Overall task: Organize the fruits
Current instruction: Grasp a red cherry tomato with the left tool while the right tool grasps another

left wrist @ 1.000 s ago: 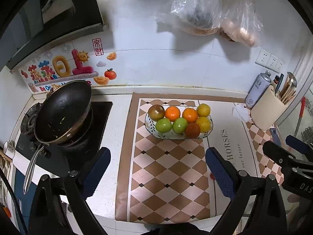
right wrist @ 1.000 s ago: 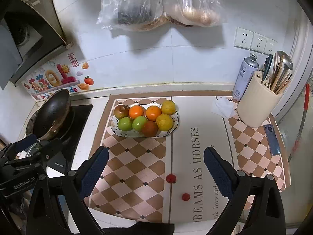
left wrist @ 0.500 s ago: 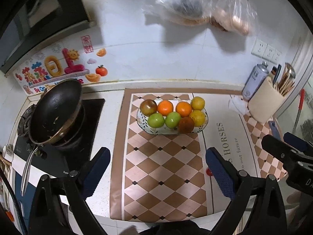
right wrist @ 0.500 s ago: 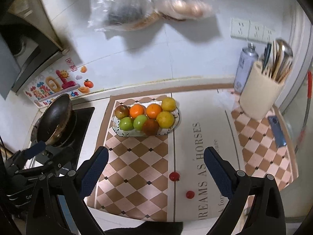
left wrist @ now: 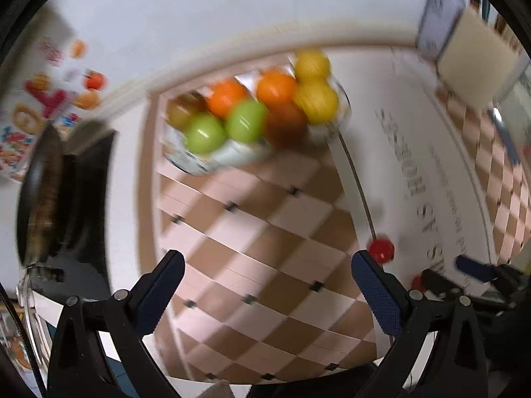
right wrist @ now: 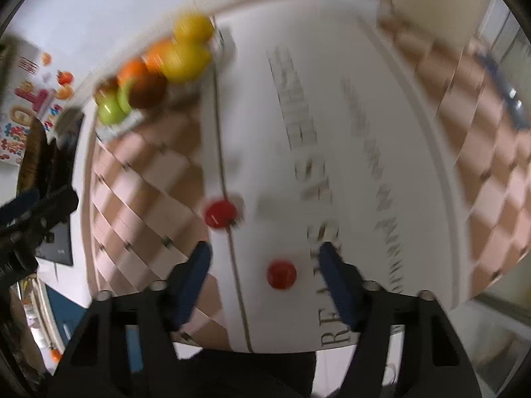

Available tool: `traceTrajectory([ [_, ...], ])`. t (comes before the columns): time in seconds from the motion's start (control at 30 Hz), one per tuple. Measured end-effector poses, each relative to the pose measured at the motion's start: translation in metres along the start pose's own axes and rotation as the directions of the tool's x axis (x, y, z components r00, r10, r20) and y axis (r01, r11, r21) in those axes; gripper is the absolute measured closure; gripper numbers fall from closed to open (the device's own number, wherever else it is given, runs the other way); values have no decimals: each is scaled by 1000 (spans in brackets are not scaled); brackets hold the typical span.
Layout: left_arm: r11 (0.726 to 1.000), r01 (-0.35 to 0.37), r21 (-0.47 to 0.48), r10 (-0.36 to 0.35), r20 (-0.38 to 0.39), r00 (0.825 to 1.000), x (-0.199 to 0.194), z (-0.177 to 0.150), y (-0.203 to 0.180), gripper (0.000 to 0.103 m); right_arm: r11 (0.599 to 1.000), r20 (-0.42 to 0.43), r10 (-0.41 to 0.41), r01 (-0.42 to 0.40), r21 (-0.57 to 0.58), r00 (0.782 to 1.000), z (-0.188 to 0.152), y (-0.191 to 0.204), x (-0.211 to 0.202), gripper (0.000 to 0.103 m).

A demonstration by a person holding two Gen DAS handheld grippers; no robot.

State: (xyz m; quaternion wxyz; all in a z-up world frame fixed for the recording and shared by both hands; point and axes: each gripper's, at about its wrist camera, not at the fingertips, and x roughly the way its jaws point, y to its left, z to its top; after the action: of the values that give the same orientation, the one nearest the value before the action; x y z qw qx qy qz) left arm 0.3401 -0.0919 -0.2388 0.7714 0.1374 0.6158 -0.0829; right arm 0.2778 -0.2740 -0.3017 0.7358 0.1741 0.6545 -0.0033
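Covering the white kitchen counter (left wrist: 126, 152) is a mat (left wrist: 265, 232) with brown and cream checks and a white printed band. Both views are blurring. Nearest, the right gripper (right wrist: 265, 262) is pointing steeply down at the band; its jaws are closing, and a small red fruit (right wrist: 281, 274) is lying between them, not yet touched by the pads. A second small red fruit (right wrist: 220, 213) is lying just beyond, on the seam of the mat. The left gripper (left wrist: 265, 273) is hanging wide over the checks, holding nothing. Farther back, a bowl (left wrist: 199, 162) is carrying green, orange, yellow and brown fruits (left wrist: 245, 119). At the left, a dark pan (left wrist: 39, 192) is sitting on the stove.
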Motion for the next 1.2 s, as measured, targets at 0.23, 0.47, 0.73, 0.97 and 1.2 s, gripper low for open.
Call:
traceTrajectory([
  [0.23, 995, 74, 61, -67, -120, 991, 46, 1, -32, 0, 999, -30, -2, 1, -36, 1000, -24, -5, 33, 70],
  [0.47, 971, 221, 88, -203, -176, 963, 62, 5, -64, 10, 1000, 16, -8, 8, -17, 1000, -23, -20, 10, 77],
  [0.73, 945, 280, 167, -236, -243, 941, 78, 2, -106, 57, 1000, 31, -13, 12, 26, 999, -20, -45, -11, 76],
  [0.97, 945, 284, 165, -242, -233, 942, 82, -4, -111, 73, 1000, 43, -2, 0, 26, 999, -14, -50, -22, 76],
  [1.2, 950, 309, 51, -296, -172, 939, 58, 16, -67, 74, 999, 89, 48, -47, -14, 995, 14, -31, -37, 76],
])
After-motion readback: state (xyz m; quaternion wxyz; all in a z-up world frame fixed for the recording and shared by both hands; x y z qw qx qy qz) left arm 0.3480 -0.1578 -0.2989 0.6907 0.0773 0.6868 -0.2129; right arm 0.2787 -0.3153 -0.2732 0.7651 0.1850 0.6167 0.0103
